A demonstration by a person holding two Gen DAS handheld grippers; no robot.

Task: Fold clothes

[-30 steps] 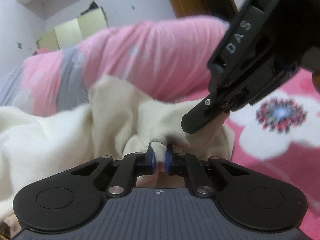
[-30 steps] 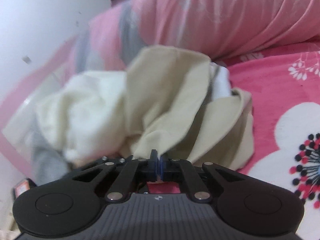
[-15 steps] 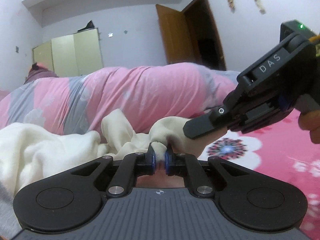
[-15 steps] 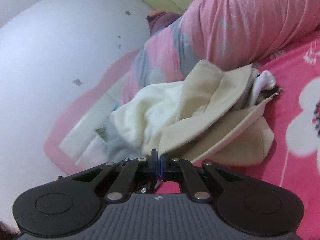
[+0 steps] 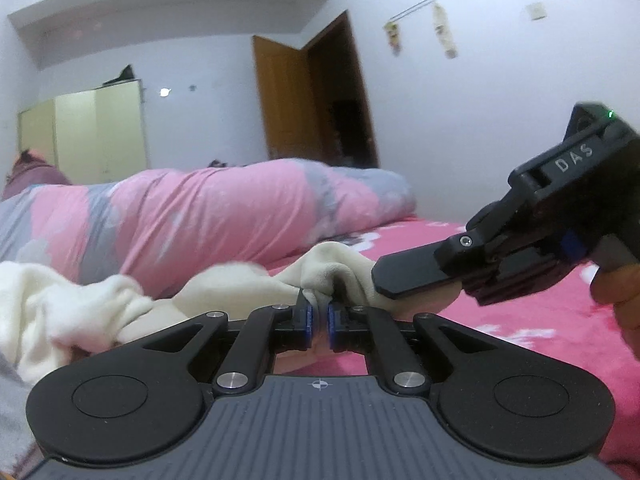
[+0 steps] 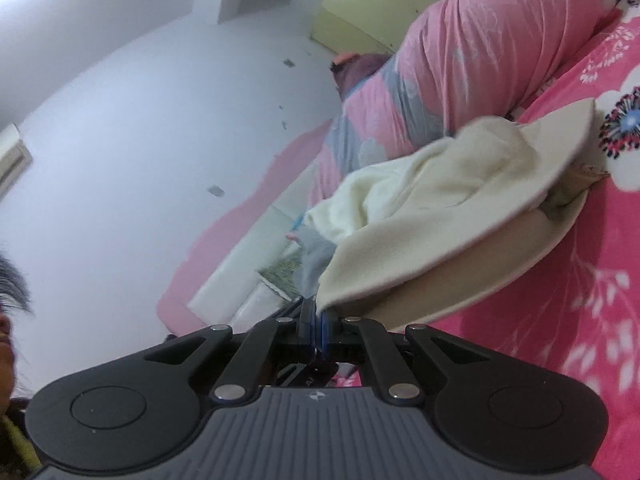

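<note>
A cream garment [image 5: 240, 284] lies bunched on the pink floral bed sheet [image 5: 520, 320]. My left gripper [image 5: 317, 314] is shut on a fold of it, the cloth pinched between the blue pads. In the right wrist view the same cream garment [image 6: 440, 224] stretches taut away from my right gripper [image 6: 318, 316], which is shut on its corner edge. The right gripper's black body [image 5: 540, 216] shows in the left wrist view, just right of the pinched fold, held by a hand [image 5: 616, 300].
A rolled pink and grey duvet [image 5: 208, 216] lies along the bed behind the garment. A white fleece cloth [image 5: 52, 304] sits at left. A wooden door [image 5: 316, 96] and a pale wardrobe [image 5: 92, 132] stand at the far wall. The headboard [image 6: 248, 248] is at left.
Both grippers have lifted and tilted upward, showing more of the room. The garment has been pulled out taut between them, and the right gripper has moved further right of the left one.
</note>
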